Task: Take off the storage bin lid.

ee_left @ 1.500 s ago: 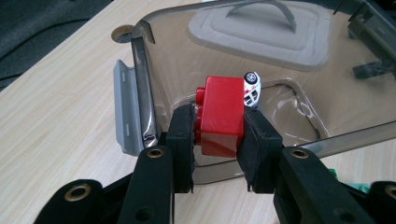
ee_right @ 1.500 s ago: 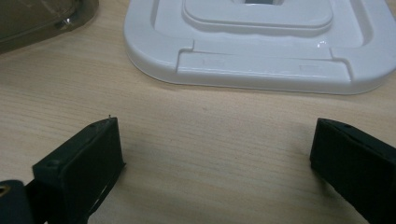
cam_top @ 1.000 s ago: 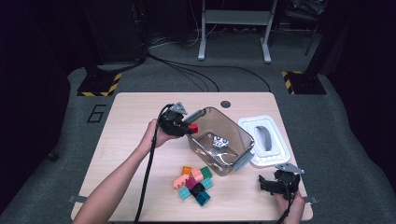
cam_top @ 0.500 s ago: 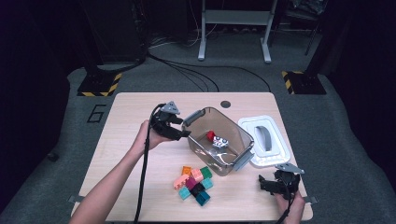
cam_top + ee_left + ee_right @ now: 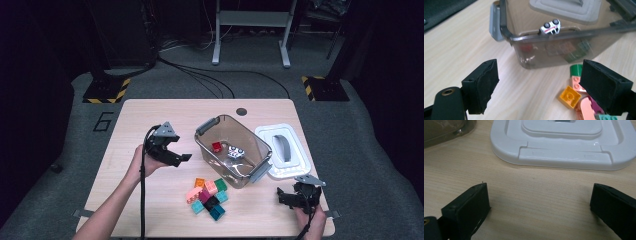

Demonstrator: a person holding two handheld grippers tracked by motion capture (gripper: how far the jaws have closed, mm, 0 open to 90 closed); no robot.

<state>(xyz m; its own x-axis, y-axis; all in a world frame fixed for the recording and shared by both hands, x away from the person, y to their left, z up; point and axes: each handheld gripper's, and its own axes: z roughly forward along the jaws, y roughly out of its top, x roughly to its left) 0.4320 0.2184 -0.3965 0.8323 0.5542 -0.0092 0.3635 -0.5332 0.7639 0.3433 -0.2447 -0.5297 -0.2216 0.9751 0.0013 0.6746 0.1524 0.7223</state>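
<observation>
High view: clear smoky bin (image 5: pixel 252 150) holds red brick (image 5: pixel 216 146) and toy car (image 5: pixel 235 152).

In the left gripper view the clear bin (image 5: pixel 554 47) runs off the top and right edges, so its far rim is cut away. Through its tinted wall (image 5: pixel 541 53) a red brick (image 5: pixel 525 47) and the bricks beyond show only as dim smears. The right pad (image 5: pixel 605 90) covers part of the brick pile (image 5: pixel 576 97), whose lower bricks leave the bottom edge. In the right gripper view the white lid (image 5: pixel 564 145) is cut off at the top, handle included. The small toy (image 5: pixel 235 151) is too tiny to read in the high view.
</observation>
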